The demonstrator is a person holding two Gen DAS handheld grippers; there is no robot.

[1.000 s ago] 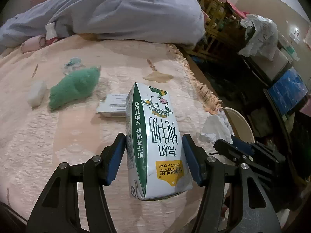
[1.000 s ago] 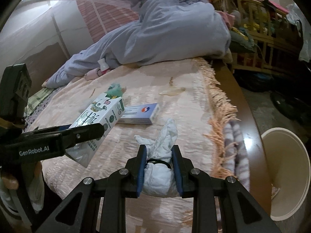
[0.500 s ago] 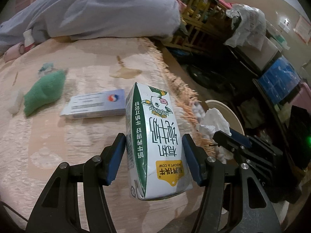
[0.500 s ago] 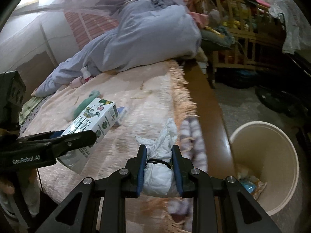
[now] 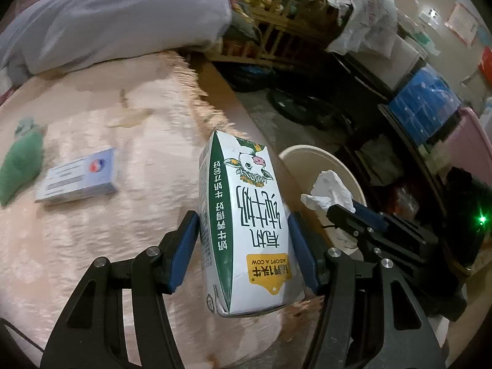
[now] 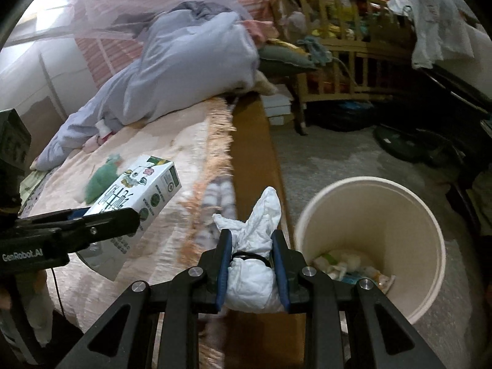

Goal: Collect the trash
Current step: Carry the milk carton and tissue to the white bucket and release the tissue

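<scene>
Clamped between the blue pads (image 5: 181, 252) of the left gripper (image 5: 243, 253): a white-and-green milk carton (image 5: 246, 224), upside down to the lens, carried above the fringed edge of the pink bedspread (image 5: 101, 240). Pinched tight in the right gripper (image 6: 251, 269): a wad of white tissue (image 6: 255, 264), crumpled, with a dark band around its middle, hanging over the wooden bed rail (image 6: 255, 153) and just short of the cream waste bin (image 6: 369, 190) on the floor. Both loads secure, neither yet released.

Inside the bin, a small heap of wrappers and paper at the bottom (image 6: 350, 266), a sign of some collecting already done. Seen from the right wrist, the carton trailing to the left of the tissue, well above the mattress and farther from the bin's mouth.

Left on the bedspread: a flat blue-and-white box (image 5: 78, 176) and, beyond it, a green fuzzy bundle (image 5: 20, 166), which may or may not count as rubbish; hard to tell from here. Behind, a heap of grey-blue bedding (image 5: 117, 15) and a cluttered wooden crib (image 6: 335, 43).

By the look of it, roughly mid-task: two items in hand and close to the drop, tissue likely first, carton next, then at least one return trip to the bed for the box.
</scene>
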